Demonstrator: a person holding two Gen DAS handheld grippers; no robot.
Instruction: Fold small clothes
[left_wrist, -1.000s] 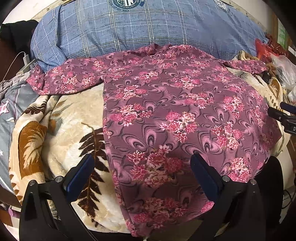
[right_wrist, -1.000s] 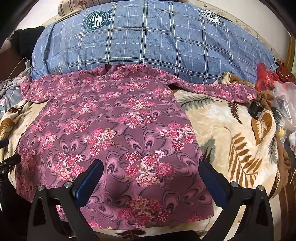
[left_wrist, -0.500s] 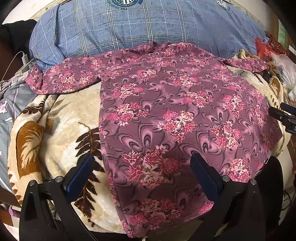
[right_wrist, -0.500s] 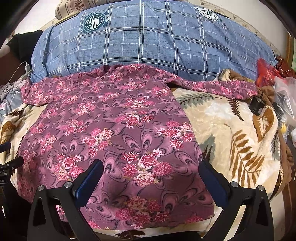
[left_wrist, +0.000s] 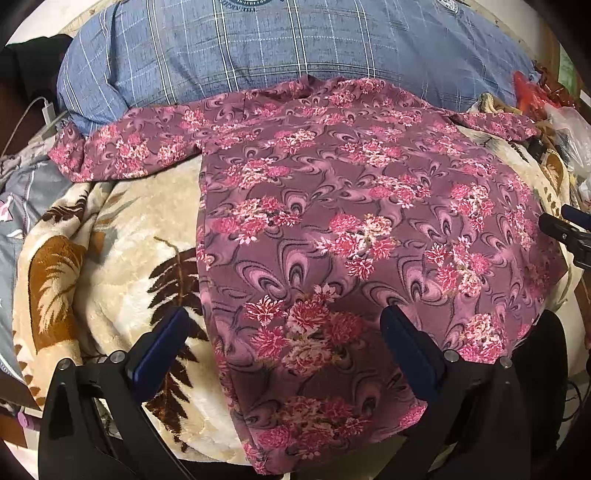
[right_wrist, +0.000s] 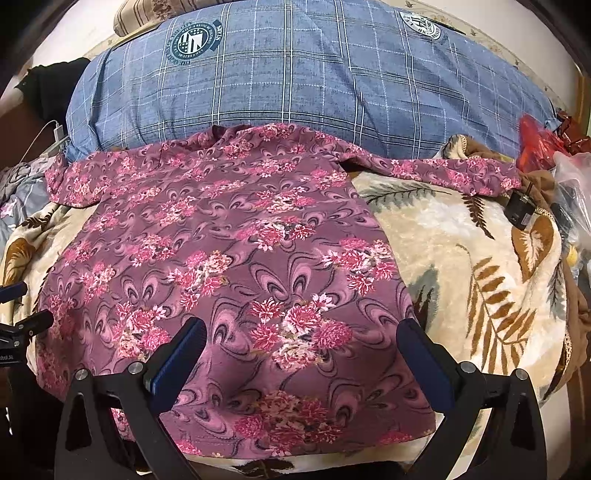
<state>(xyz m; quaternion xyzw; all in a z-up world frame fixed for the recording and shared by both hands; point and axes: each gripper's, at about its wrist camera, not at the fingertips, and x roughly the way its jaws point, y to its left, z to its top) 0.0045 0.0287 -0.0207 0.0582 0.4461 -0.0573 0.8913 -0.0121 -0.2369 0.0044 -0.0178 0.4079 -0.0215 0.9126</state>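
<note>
Bed under cream leaf-print blanket (right_wrist: 461, 236), floral purple shirt (right_wrist: 236, 258) spread flat on it, blue plaid pillow (right_wrist: 303, 85) behind

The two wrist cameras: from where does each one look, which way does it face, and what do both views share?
Left wrist: sits on the left gripper, facing forward over the floral shirt's left edge and near hem; both open fingers show, and the right gripper's tips at the right edge.
Right wrist: sits on the right gripper, facing forward over the shirt's right part; both open fingers show, and the left gripper's tips at the left edge.
Shared: the shirt, the leaf-print blanket, the blue plaid pillow.
</note>
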